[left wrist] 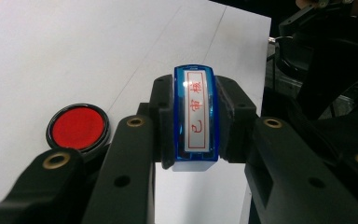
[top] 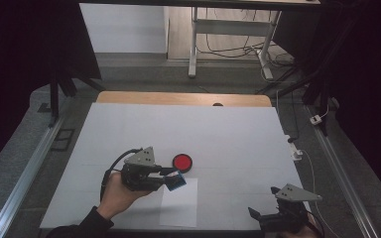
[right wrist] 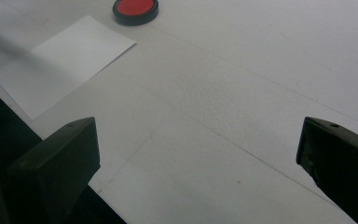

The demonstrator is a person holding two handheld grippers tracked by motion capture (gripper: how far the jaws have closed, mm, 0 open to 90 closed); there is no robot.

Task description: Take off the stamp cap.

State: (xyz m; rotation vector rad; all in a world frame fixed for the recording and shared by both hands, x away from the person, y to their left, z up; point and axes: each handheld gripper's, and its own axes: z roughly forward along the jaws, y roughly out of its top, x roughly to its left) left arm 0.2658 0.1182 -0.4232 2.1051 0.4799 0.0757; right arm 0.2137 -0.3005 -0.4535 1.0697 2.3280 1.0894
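The blue stamp (left wrist: pixel 195 116) sits clamped between the left gripper's (top: pixel 172 177) jaws, pads pressing its two long sides — a firm hold, the stamp raised off the table. In the left gripper view its face turns up toward the camera: a white strip with red characters inside a red border. The high view gives none of that; there the stamp is just a small blue block at the gripper's tip.

Just off that tip lies the white sheet of paper (top: pixel 180 203), the stamp hanging over its near corner or edge. Beyond the tip, close by, is the round red ink pad (top: pixel 182 162), lid off, apart from both stamp and paper. In the left gripper view the pad (left wrist: pixel 78 128) shows beside the left jaw, the red surface plain to see.

How far along? The stamp is picked up, that much is done. The paper looks blank in the right gripper view (right wrist: pixel 63 65) and from above, so I'd judge the pressing down is still to come — whether the stamp has been inked I can't tell.

The right gripper (top: pixel 258 215) waits well apart at the table's near edge, jaws spread wide with nothing between them. Its own view looks across bare white table (right wrist: pixel 242 116) to the ink pad (right wrist: pixel 135 9) at the far end.
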